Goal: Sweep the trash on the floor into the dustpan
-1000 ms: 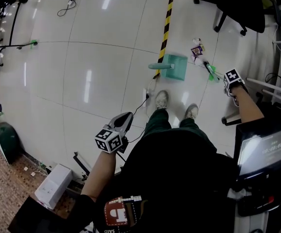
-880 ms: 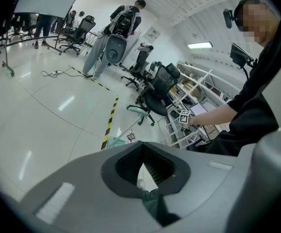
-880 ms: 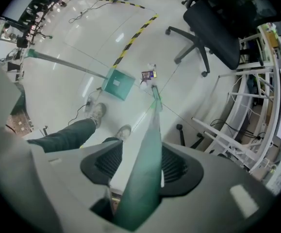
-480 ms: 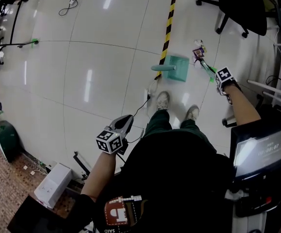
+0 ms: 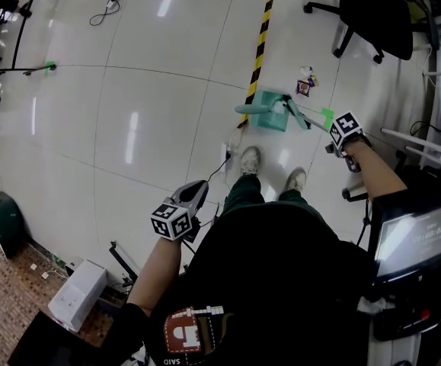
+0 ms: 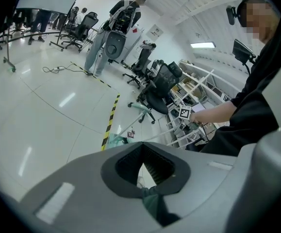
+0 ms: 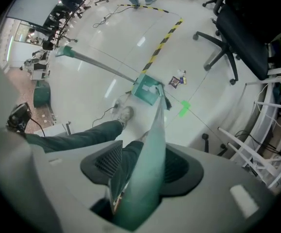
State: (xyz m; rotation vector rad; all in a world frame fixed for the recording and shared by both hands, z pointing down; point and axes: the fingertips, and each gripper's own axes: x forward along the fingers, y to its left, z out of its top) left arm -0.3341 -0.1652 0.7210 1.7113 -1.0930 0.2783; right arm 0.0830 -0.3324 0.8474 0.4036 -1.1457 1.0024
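A green dustpan (image 5: 270, 113) stands on the white floor just ahead of my feet, its long handle (image 7: 96, 64) slanting up and left. My right gripper (image 5: 336, 137) is shut on the teal broom handle (image 7: 147, 149), which runs between its jaws (image 7: 140, 174). The brush end (image 5: 287, 105) rests at the dustpan's mouth, beside a small white scrap (image 7: 153, 87). Wrapper trash (image 5: 305, 84) lies on the floor a little beyond the pan, also seen as trash (image 7: 177, 80) to its right. My left gripper (image 5: 197, 187) hangs by my left thigh, shut (image 6: 141, 147) and holding nothing.
A yellow-black tape stripe (image 5: 259, 48) runs up the floor to the dustpan. A black office chair (image 5: 376, 14) stands at the far right, white racks (image 5: 433, 139) beside it. A green tape mark (image 5: 327, 115) is on the floor. Cables (image 5: 226, 157) trail near my left foot.
The right gripper moved left, swinging the broom's brush from the wrapper trash over to the dustpan's mouth. The left gripper has stayed put.
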